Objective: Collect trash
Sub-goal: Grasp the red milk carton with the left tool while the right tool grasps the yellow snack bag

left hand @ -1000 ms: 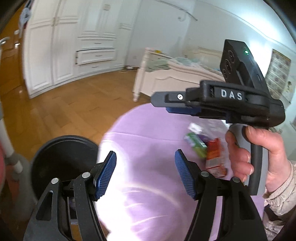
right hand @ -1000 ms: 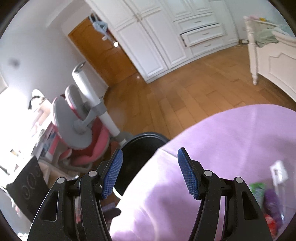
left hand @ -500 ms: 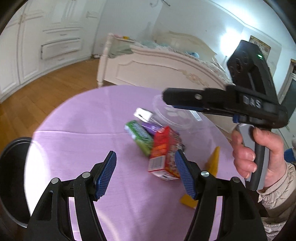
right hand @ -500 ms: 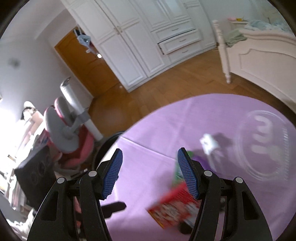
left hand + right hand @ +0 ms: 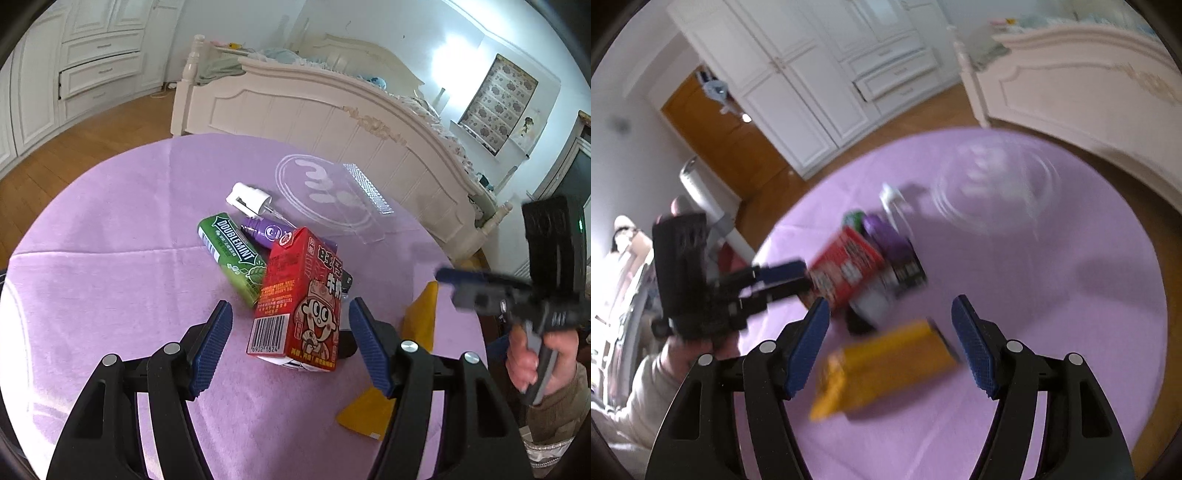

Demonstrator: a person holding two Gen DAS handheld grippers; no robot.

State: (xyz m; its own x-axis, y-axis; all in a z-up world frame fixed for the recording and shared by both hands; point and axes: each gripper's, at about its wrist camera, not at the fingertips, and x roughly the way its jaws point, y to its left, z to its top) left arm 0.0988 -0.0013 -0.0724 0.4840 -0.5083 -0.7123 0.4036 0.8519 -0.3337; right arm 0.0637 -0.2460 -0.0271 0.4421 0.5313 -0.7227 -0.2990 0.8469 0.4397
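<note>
A pile of trash lies on the round table with the purple cloth (image 5: 110,288): a red drink carton (image 5: 299,299), a green Doublemint pack (image 5: 231,254), a purple bottle (image 5: 264,230) with a white spray head (image 5: 247,199), and a yellow wrapper (image 5: 421,317). My left gripper (image 5: 290,325) is open, the carton just ahead between its blue pads, untouched. My right gripper (image 5: 891,314) hovers over the yellow wrapper (image 5: 886,365), its jaws opening and pressing on nothing. In the left wrist view the right gripper (image 5: 480,288) is blurred at the right edge. In the right wrist view the left gripper (image 5: 775,273) points at the carton (image 5: 846,266).
A clear plastic lid (image 5: 325,192) lies behind the pile. A white bed (image 5: 332,107) stands close behind the table. White wardrobes (image 5: 812,85) and a wooden door (image 5: 713,133) line the far wall, and a pink-grey chair (image 5: 701,206) stands beyond the table's left edge.
Both views have swung from the black bin and floor onto the trash pile and come closer to it. The right gripper moved from above the pile to the right, and its jaws have widened slightly.
</note>
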